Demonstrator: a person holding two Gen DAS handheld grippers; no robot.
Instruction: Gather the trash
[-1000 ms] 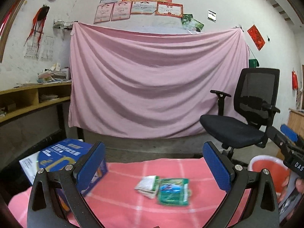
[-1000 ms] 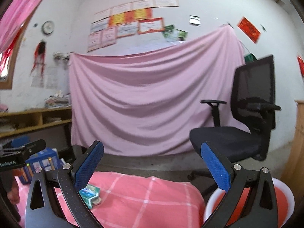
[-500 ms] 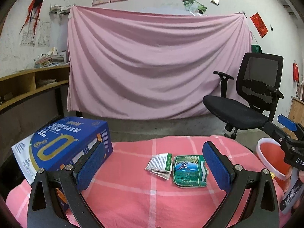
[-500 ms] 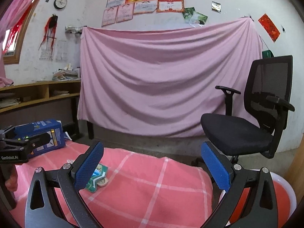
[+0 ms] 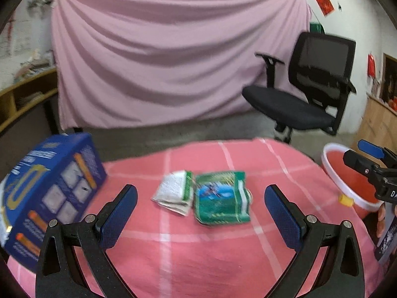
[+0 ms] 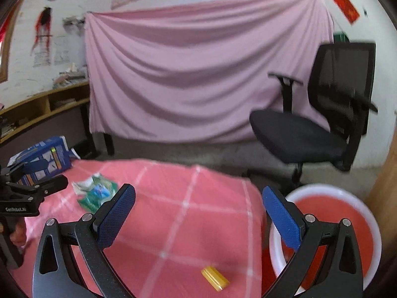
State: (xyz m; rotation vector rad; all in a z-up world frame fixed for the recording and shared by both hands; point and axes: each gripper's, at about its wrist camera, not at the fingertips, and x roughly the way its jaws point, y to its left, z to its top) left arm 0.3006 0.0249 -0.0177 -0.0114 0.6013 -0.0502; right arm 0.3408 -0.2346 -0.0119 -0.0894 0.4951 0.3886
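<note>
Hovering over a table [image 5: 223, 260] covered in a pink checked cloth, two handheld grippers face the litter, each with its jaws spread wide and nothing between them. The left gripper [image 5: 201, 213] points at two pieces of trash lying near the middle of the table: a crumpled white paper wrapper [image 5: 173, 193] and, touching its right side, a green snack packet [image 5: 220, 201]. A large blue box [image 5: 49, 193] stands tilted at the table's left edge. The right gripper [image 6: 198, 216] sits nearer the table's right end, where a small yellow object [image 6: 214, 278], possibly a cap, lies close to the edge. Just beyond that edge, lower down, stands a red bin with a white rim [image 6: 320, 188]; what it holds cannot be made out.

The task appears to be at its start, in the approach before the first pickup. Next, the left gripper would likely need to lower over the green packet, straddle it and close. Flat, thin packets may slip, so a low, angled grasp seems wise.
</note>
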